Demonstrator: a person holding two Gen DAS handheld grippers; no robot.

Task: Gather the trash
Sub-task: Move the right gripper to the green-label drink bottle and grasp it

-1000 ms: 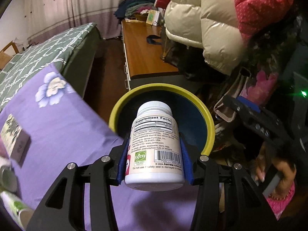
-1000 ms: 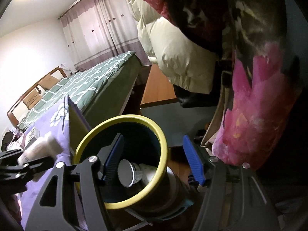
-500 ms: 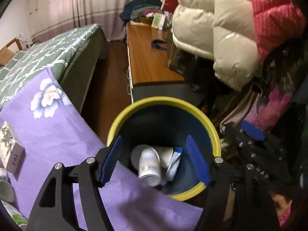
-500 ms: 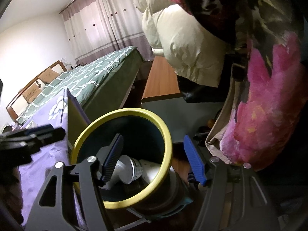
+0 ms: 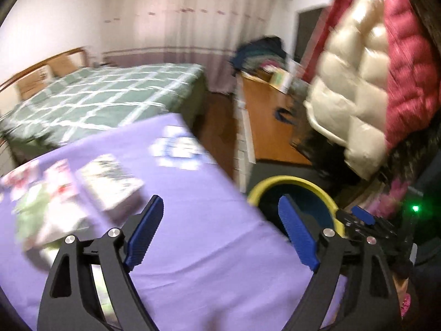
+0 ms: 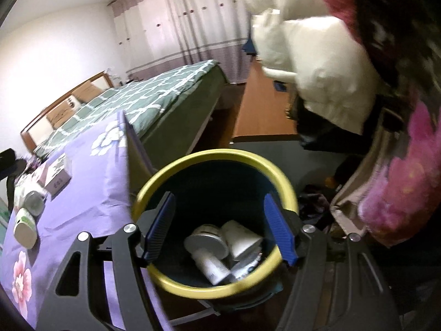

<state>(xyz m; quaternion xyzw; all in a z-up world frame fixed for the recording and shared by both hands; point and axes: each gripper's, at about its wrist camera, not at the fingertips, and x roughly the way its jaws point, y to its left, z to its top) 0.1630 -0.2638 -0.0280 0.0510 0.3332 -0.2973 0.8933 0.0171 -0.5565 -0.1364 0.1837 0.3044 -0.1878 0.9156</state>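
The left claw [image 5: 217,231] is hanging with jaws apart, empty, above the purple cloth [image 5: 209,248]. The right claw [image 6: 219,231] is gaping, empty, over the bin [image 6: 286,184], where the bottle [image 6: 210,266] is lying among cups [image 6: 242,238].

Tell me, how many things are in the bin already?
4 that show inside the yellow-rimmed dark blue bin: a grey-lidded round tub, a white paper cup, a white plastic bottle and a crumpled wrapper. More may lie underneath.

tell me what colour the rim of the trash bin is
Yellow, around a dark blue inside; the bin shows best in the right wrist view.
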